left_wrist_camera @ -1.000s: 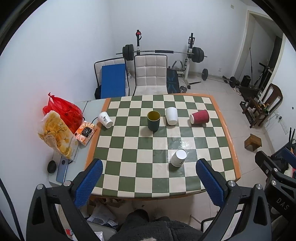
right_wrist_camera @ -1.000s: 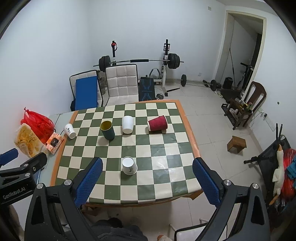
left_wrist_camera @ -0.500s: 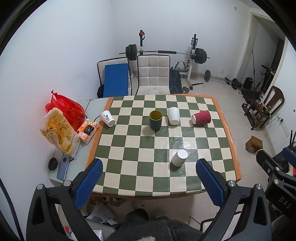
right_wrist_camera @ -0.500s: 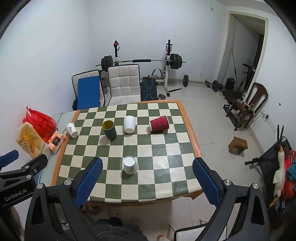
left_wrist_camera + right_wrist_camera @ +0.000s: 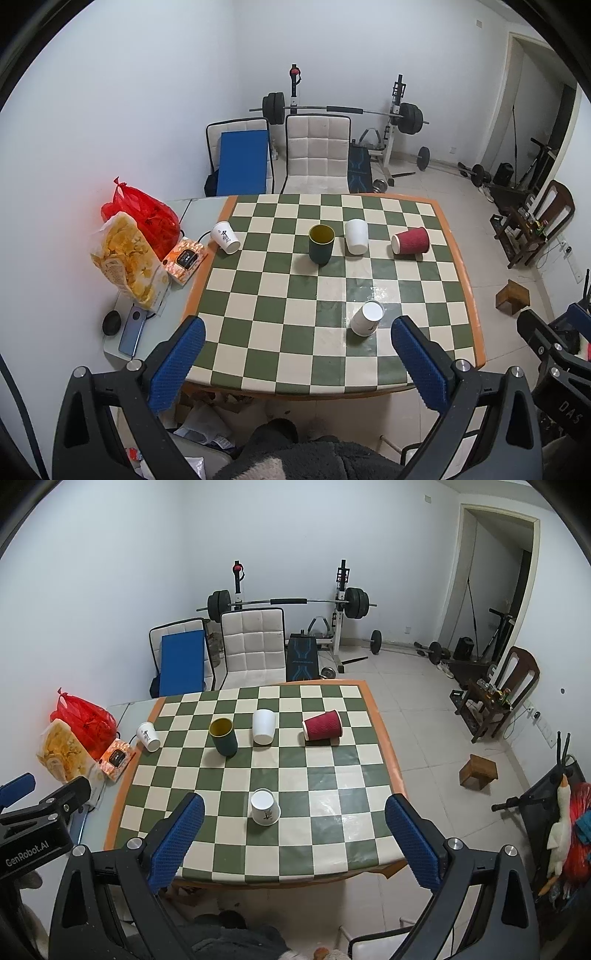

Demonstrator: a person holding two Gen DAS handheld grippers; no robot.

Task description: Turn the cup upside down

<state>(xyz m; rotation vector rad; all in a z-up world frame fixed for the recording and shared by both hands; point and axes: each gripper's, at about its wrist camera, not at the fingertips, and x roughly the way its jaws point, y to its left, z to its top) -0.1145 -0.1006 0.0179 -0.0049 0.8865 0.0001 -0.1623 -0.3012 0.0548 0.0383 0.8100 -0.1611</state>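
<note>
Several cups stand on a green-and-white checkered table (image 5: 258, 332) (image 5: 207, 782). A dark green cup (image 5: 321, 244) (image 5: 223, 736) stands upright, mouth up. A white cup (image 5: 357, 236) (image 5: 263, 726) beside it is upside down. A red ribbed cup (image 5: 410, 240) (image 5: 323, 726) lies on its side. A printed white paper cup (image 5: 366, 318) (image 5: 264, 808) near the front is upside down. Another printed paper cup (image 5: 225, 237) (image 5: 148, 736) lies tilted at the left edge. My left gripper (image 5: 295, 363) and right gripper (image 5: 293, 843) are open, empty, held high over the near edge.
A red bag (image 5: 142, 218), a snack bag (image 5: 127, 262), an orange box (image 5: 184, 258) and a phone (image 5: 132, 330) sit on a side table at the left. Chairs (image 5: 317, 158) and a barbell rack (image 5: 340, 110) stand behind. A small wooden stool (image 5: 478, 771) is on the floor at the right.
Both grippers have risen and pulled back slightly, so the table sits lower and smaller in each view. No cup has moved.
</note>
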